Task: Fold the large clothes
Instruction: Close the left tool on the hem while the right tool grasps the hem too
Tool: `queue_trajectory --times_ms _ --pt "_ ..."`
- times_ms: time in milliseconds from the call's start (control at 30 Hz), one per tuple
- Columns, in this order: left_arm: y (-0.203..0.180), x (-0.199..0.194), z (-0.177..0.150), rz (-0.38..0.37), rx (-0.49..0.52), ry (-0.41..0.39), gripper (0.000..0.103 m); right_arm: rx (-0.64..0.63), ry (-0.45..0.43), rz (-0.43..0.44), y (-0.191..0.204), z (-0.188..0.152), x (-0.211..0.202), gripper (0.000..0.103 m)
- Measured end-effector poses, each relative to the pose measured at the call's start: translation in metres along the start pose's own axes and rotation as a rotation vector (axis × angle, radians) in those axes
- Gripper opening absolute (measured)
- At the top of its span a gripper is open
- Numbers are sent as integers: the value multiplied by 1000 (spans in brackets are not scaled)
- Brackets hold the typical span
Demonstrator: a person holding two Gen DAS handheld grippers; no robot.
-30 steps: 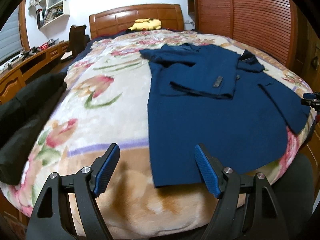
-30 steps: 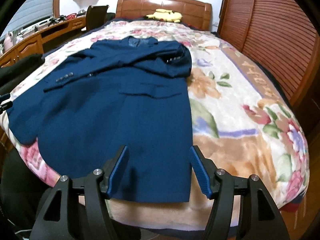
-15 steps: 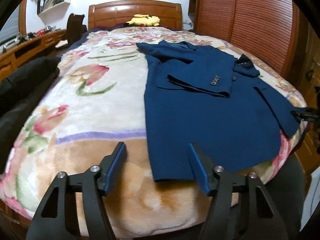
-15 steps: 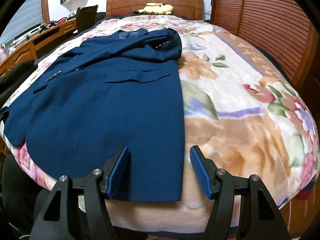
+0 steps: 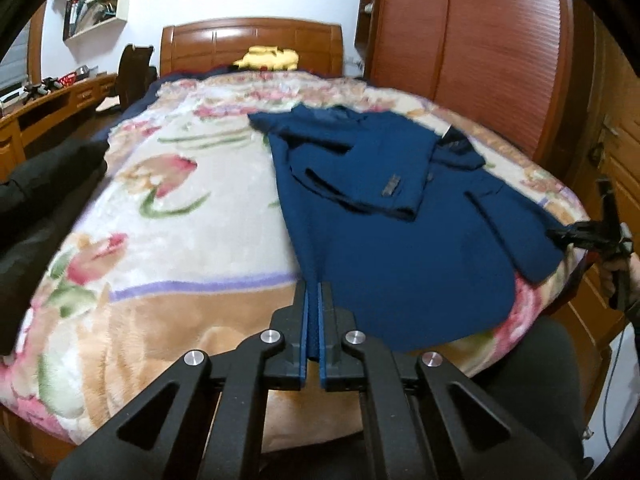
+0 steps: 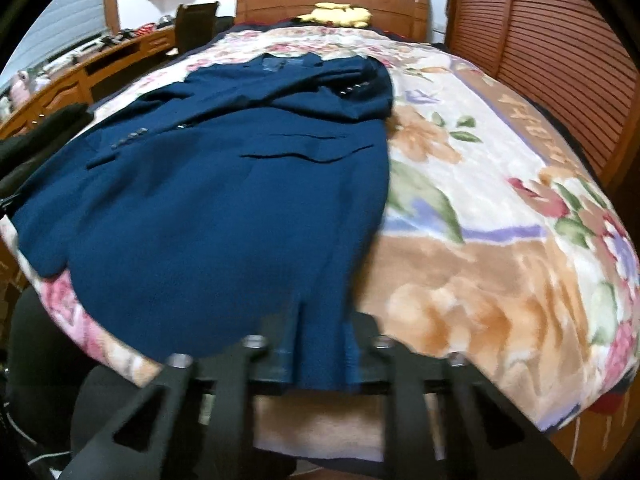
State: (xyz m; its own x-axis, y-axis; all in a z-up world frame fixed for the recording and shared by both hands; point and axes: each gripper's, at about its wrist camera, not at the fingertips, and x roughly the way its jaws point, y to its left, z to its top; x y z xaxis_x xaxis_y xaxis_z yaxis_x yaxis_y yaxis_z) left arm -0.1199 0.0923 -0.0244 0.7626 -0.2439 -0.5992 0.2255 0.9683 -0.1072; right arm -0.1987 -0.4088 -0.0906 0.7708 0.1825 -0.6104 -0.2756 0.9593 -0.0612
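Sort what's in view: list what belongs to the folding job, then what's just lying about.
Job:
- blue jacket, spread on the floral blanket
- left gripper, shut on the jacket's hem corner
- right gripper, closing on the hem, cloth between its jaws

Lying about:
- yellow plush toy by the headboard
- black garment
- desk
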Motion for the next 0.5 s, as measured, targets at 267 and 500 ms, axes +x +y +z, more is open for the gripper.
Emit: queue_trajectory --times_ms 267,500 --pt "-16 -35 11 -18 30 -81 4 13 -146 28 1 8 -40 10" --pt "-35 -72 50 -41 70 -181 4 11 -254 65 2 17 -89 10"
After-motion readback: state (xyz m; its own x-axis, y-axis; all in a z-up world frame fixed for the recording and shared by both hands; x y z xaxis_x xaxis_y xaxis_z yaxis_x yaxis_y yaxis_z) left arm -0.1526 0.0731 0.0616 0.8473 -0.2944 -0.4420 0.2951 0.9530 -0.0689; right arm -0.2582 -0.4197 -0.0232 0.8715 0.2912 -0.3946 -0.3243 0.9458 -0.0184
